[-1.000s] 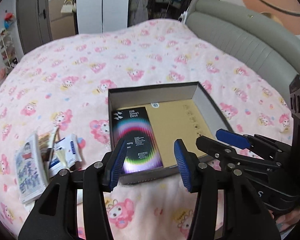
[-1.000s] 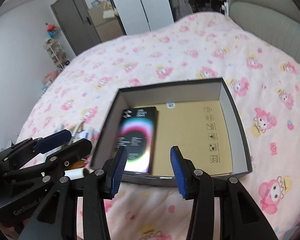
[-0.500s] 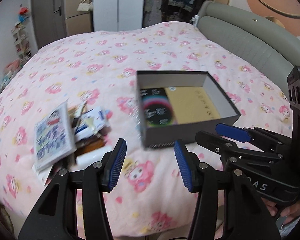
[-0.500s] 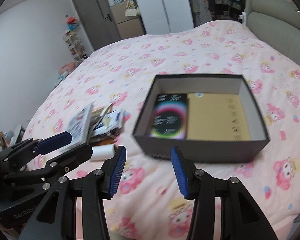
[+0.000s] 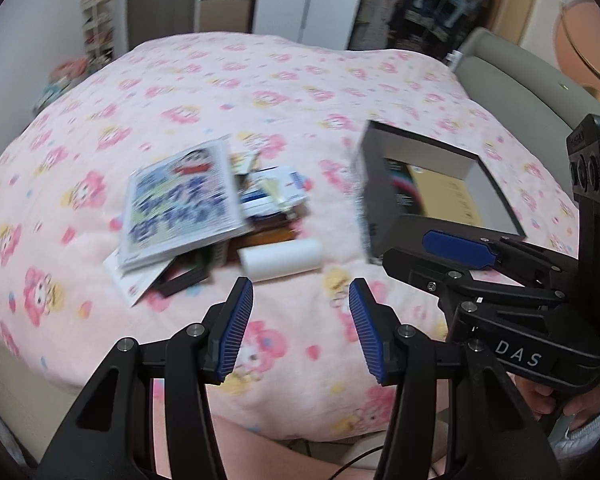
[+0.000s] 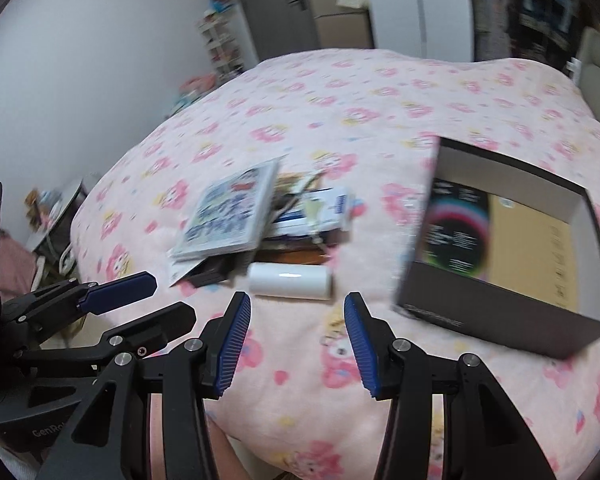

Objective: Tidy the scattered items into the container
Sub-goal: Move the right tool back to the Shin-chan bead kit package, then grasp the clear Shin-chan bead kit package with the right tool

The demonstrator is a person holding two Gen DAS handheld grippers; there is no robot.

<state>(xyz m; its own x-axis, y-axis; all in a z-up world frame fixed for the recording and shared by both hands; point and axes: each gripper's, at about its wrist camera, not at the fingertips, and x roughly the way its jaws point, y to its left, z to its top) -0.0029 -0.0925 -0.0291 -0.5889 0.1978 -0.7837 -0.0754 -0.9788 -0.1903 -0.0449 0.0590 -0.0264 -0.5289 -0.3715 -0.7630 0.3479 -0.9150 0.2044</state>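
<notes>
- Presently, left gripper (image 5: 300, 328): blue ribbed pads stand apart, nothing between them, only pink bedspread (image 5: 260, 92) below.
- Right gripper (image 6: 296, 332): jaws likewise parted and empty, over the bedspread just short of the white roll (image 6: 290, 281).
- Each gripper also shows from the side in the other's view; "DAS" is printed on the right gripper's body, and a partial "GenRo…" on the left one's body.
- Landmark: the white roll. One, lying on its side, nearest the fingertips of both grippers.
- Free cloth lies between the roll and the pads; a clear strip of bedspread also separates the roll from the box.
- Pile of scattered items, touching the roll on its far side: one comic book (image 5: 180, 204) with a cartoon cover on top, tilted; lettering too blurred to read.
- One white-and-blue packet (image 6: 324, 210) beside the book, beyond the roll.
- Dark flat items and a white sheet lie under the book; count cannot be told because of the blur.
- Black open-topped box (image 6: 500, 312), one, to the right of the roll, well clear of it. Near wall carries small pale print, unreadable.
- Inside the box: one dark packet with a rainbow ring (image 6: 456, 236) at the end nearer the roll; the rest of the brown floor is bare.
- Bed edge falls away just below the grippers.
</notes>
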